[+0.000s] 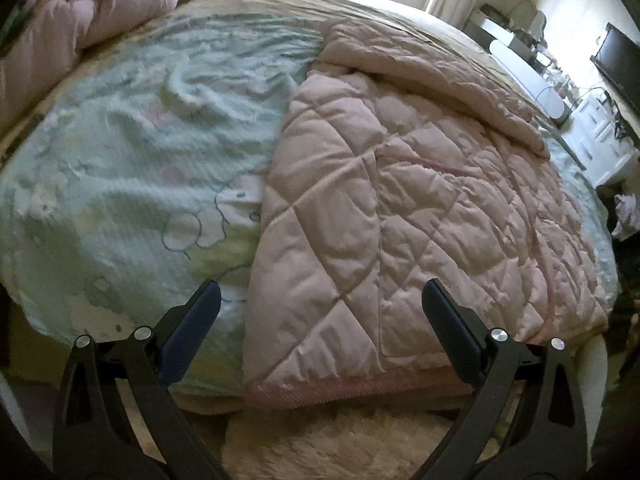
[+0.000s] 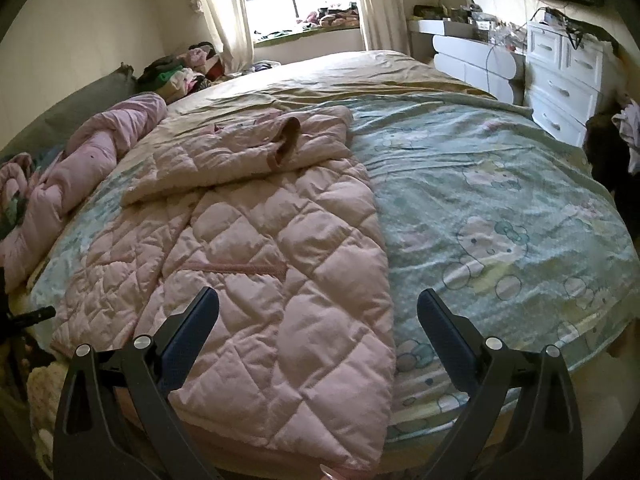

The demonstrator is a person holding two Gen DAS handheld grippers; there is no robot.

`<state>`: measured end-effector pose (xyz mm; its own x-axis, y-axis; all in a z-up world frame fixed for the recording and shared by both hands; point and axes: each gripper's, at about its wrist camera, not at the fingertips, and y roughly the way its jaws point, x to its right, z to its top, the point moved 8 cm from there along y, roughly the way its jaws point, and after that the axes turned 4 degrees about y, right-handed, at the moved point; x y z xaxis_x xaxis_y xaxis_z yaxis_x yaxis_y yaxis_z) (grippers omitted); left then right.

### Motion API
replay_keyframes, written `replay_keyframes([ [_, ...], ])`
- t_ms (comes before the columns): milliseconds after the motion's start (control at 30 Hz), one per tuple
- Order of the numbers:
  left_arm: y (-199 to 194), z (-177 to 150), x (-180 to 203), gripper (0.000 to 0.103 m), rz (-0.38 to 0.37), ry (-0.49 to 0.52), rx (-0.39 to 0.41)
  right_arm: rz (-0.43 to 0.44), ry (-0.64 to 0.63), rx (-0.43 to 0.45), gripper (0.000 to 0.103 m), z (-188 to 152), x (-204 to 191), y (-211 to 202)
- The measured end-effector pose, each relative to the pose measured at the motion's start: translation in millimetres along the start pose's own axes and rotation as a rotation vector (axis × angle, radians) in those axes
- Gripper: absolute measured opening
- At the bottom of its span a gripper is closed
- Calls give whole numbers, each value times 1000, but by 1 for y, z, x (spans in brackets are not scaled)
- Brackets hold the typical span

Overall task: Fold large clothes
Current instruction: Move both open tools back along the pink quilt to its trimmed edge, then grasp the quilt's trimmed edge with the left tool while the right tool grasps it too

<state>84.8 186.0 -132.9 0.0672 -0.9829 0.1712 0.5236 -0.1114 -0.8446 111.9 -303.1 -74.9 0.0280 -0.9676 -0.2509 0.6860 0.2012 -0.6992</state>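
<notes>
Both grippers hang wide open and empty at the near edge of the bed.

From the left gripper (image 1: 320, 312) the pink quilted coat (image 1: 420, 200) lies dead ahead toward 1 o'clock; from the right gripper (image 2: 318, 320) it (image 2: 256, 248) lies toward 11 o'clock. Its long axis runs away from them across the green sheet (image 2: 500, 200), with the hem nearest to both grippers alike.

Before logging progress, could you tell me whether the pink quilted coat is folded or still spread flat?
Partly folded: the pink quilted coat lies lengthwise on the bed, one sleeve folded across its upper part.
</notes>
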Motion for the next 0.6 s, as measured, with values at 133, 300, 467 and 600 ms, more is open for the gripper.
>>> replay_keyframes([
  [133,4,-7,0,94,-20,-6,-17,-2,-1,-14,99,-5,6,0],
  [300,13,-16,-4,94,-31,-18,-43,-6,-5,-39,99,-13,9,3],
  [467,23,-23,-7,82,-64,-43,-71,-14,-21,-63,99,-22,10,6],
  [600,30,-27,-7,80,-74,-47,-80,-11,-25,-75,99,-25,10,7],
])
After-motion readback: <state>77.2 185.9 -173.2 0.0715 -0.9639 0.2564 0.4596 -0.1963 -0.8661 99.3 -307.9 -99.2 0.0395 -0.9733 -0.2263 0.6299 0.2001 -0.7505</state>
